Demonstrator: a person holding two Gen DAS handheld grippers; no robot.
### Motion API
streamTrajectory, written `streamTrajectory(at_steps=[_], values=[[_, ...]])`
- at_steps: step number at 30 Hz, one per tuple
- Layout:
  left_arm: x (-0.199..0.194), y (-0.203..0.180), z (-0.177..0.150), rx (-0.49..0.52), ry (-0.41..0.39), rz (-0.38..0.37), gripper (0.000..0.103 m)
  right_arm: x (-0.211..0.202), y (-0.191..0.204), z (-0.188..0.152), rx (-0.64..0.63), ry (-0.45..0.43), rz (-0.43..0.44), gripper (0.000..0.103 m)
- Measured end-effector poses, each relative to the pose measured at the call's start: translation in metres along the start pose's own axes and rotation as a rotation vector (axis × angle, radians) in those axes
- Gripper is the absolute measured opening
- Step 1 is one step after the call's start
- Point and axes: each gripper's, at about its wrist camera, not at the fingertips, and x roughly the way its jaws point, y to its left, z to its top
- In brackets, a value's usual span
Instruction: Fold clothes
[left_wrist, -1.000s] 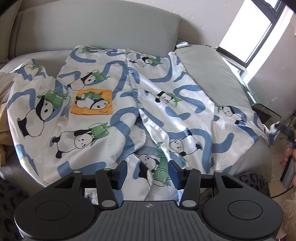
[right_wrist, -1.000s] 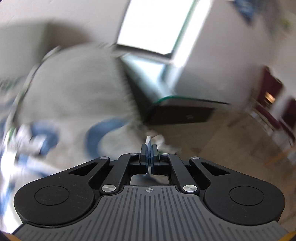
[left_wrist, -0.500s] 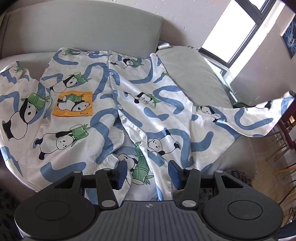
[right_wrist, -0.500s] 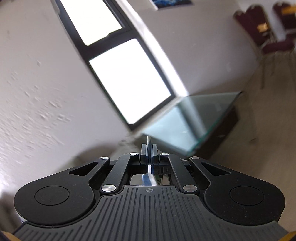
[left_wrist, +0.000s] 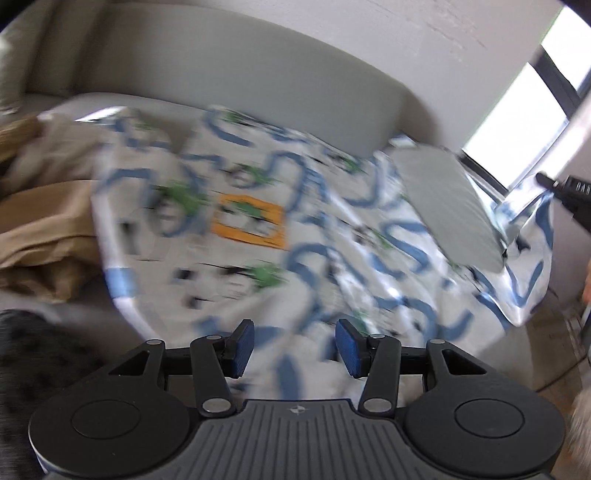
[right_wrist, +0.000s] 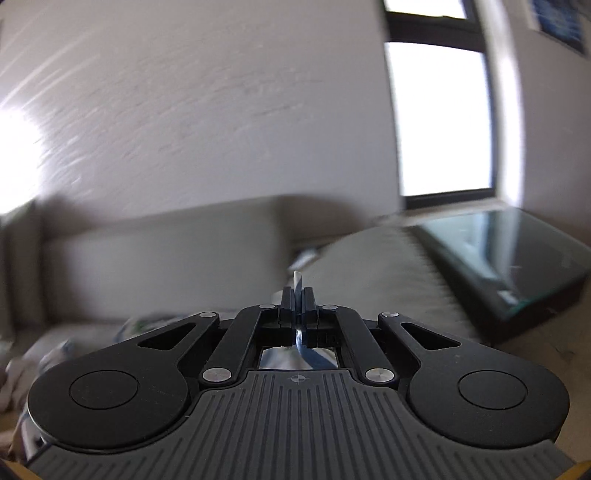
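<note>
A white panda-print pyjama shirt (left_wrist: 295, 236) with blue swirls and an orange chest patch (left_wrist: 251, 221) lies spread over a grey sofa (left_wrist: 236, 74), blurred by motion. My left gripper (left_wrist: 293, 347) hovers open over the shirt's near hem, with nothing between its blue pads. The shirt's right sleeve (left_wrist: 528, 251) hangs lifted off the sofa's right side, held by my right gripper (left_wrist: 554, 186) at the frame edge. In the right wrist view, my right gripper (right_wrist: 297, 299) is shut on a thin fold of that sleeve fabric (right_wrist: 297, 278).
Beige clothes (left_wrist: 48, 221) are piled on the sofa's left end. A grey seat cushion (left_wrist: 450, 206) lies bare to the right of the shirt. A glass-topped side table (right_wrist: 509, 258) stands beyond the sofa's right end, under a window (right_wrist: 439, 118).
The right gripper has swung with the sleeve from facing the window to facing the sofa back. The left gripper's view has shifted left, bringing the beige clothes into sight.
</note>
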Motion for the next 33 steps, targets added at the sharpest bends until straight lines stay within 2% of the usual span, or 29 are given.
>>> streamTrajectory(at_steps=[3, 7, 9, 10, 11, 12, 14, 17, 23, 25, 26, 28, 30, 33], values=[[-0.021, 0.032, 0.005, -0.065, -0.052, 0.062, 0.047, 0.019, 0.076, -0.037, -0.036, 0.057, 0.172, 0.002], [-0.035, 0.06, 0.009, -0.125, -0.096, 0.123, 0.047, 0.045, 0.173, -0.094, -0.06, 0.219, 0.403, 0.002], [-0.037, 0.067, 0.008, -0.137, -0.097, 0.121, 0.047, 0.06, 0.207, -0.121, -0.066, 0.342, 0.495, 0.008], [-0.037, 0.069, 0.006, -0.142, -0.095, 0.111, 0.047, 0.067, 0.21, -0.131, -0.041, 0.413, 0.529, 0.018], [-0.035, 0.07, 0.005, -0.142, -0.091, 0.101, 0.047, 0.072, 0.209, -0.138, 0.004, 0.469, 0.546, 0.026], [-0.032, 0.07, 0.003, -0.141, -0.087, 0.09, 0.047, 0.074, 0.203, -0.141, 0.056, 0.497, 0.55, 0.03], [-0.023, 0.069, 0.001, -0.139, -0.072, 0.071, 0.047, 0.072, 0.179, -0.142, 0.14, 0.5, 0.533, 0.04], [-0.007, 0.065, 0.003, -0.136, -0.053, 0.051, 0.046, 0.063, 0.143, -0.143, 0.216, 0.494, 0.489, 0.044], [0.02, 0.051, 0.015, -0.124, -0.067, 0.027, 0.039, 0.045, 0.088, -0.166, 0.326, 0.519, 0.429, 0.047], [0.033, 0.053, 0.019, -0.167, -0.049, 0.025, 0.03, 0.039, 0.069, -0.173, 0.363, 0.527, 0.409, 0.047], [0.041, 0.056, 0.021, -0.207, -0.028, 0.02, 0.02, 0.036, 0.06, -0.177, 0.381, 0.531, 0.399, 0.047], [0.056, 0.065, 0.023, -0.294, 0.016, -0.015, 0.02, 0.03, 0.041, -0.185, 0.418, 0.539, 0.378, 0.047], [0.068, 0.07, 0.024, -0.343, 0.057, -0.02, 0.02, 0.024, 0.023, -0.192, 0.454, 0.547, 0.358, 0.047], [0.076, 0.074, 0.02, -0.378, 0.117, 0.03, 0.023, 0.02, 0.008, -0.198, 0.481, 0.547, 0.352, 0.047]])
